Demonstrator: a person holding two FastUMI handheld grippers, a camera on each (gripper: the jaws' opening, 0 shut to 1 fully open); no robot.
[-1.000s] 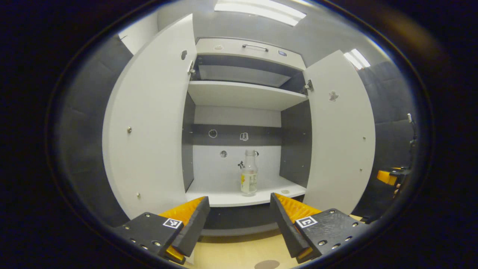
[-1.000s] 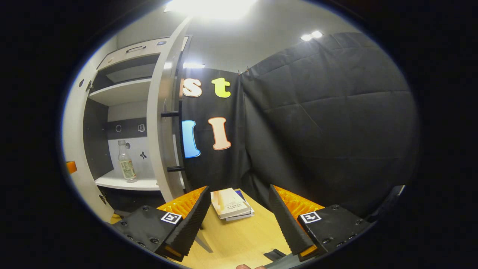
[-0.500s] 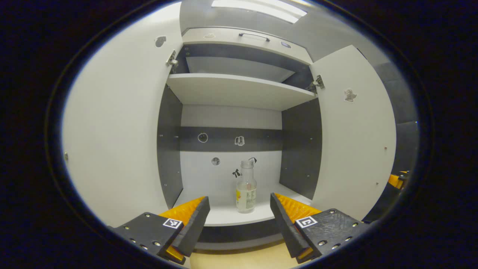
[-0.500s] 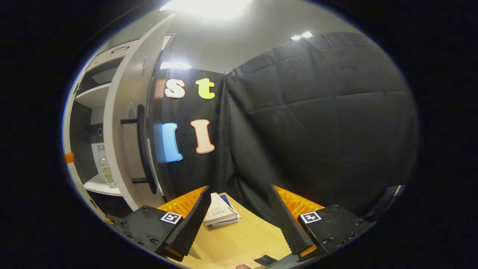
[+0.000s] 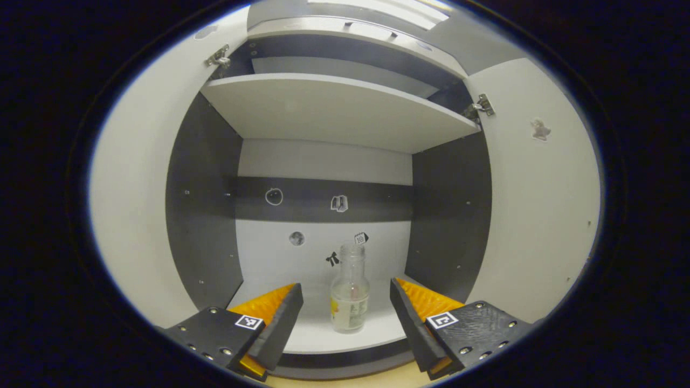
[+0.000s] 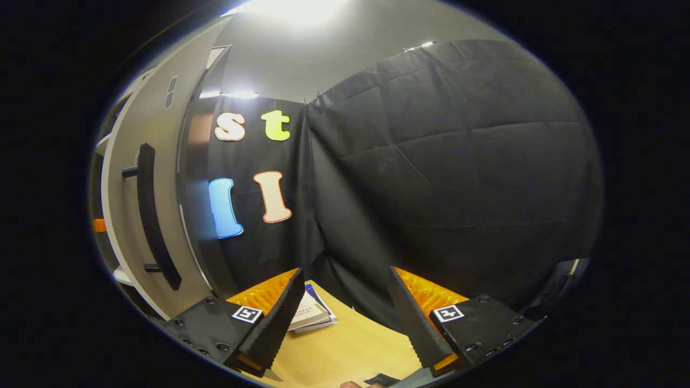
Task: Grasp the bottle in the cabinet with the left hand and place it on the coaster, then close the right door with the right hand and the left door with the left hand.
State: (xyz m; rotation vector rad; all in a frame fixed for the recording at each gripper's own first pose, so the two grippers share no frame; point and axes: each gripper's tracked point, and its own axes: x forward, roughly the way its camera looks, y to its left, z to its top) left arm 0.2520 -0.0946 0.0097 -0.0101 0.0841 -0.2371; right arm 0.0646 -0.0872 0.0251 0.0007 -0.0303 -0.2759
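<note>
Now the left tool [image 5: 346,318] stands wide open with nothing in it, its two fingers [image 5: 280,323] at the front edge of the lower shelf [image 5: 302,334] and the bottle [image 5: 350,299] upright between them but farther in, not touching either one. Over the past second this tool has come forward from out in front of the cabinet [image 5: 334,113] to its mouth, and the bottle has grown from a small shape at the back into something nearly framed by the jaws. My guess is the reach is almost done: a little more travel inward and the fingers could close round the bottle's body.

The right tool [image 6: 345,323] is open as well and holds nothing, hanging above the counter [image 6: 350,345] near a small stack of books [image 6: 312,318]. Its view has swung away from the cabinet's inside, so the right door [image 6: 135,161] with its long dark handle [image 6: 153,226] now sits at the left edge, seen from outside and open.

The coaster is not in sight, so its place on the counter cannot be judged. The bottle's label is too small to make out, and whether there is any liquid in it is hard to tell
</note>
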